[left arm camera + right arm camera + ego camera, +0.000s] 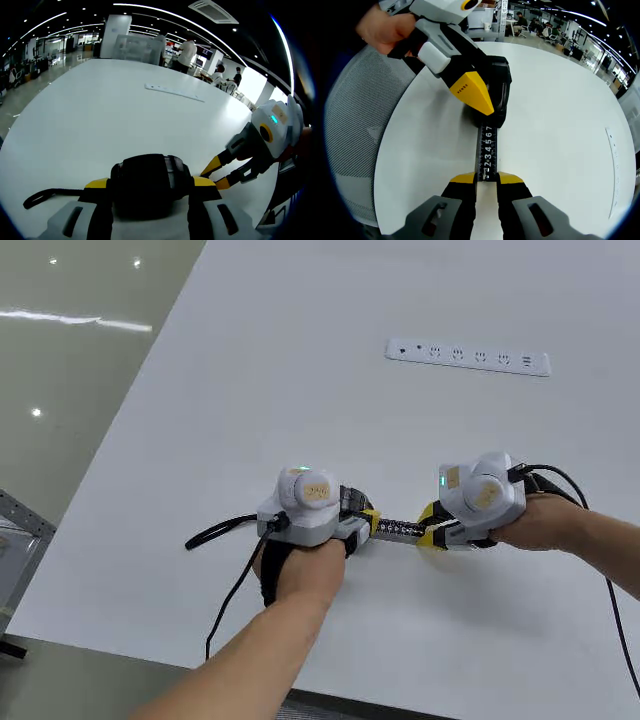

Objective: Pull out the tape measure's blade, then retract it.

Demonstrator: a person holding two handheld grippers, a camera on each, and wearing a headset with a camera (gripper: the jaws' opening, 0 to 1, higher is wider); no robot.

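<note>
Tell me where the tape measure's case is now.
In the head view the case lies low centre on the table, clamped between the left gripper's jaws; its blade runs to the right gripper.

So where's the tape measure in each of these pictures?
Head view: tape measure low centre.
Left gripper view: its black case bottom centre, in the jaws.
Right gripper view: case upper centre, blade running down to the jaws.
Shared landmark: the white power strip on the table.

Open-plan office: white table (pixel 300 390), power strip (pixel 467 356), people (pixel 188 52) at distant desks
</note>
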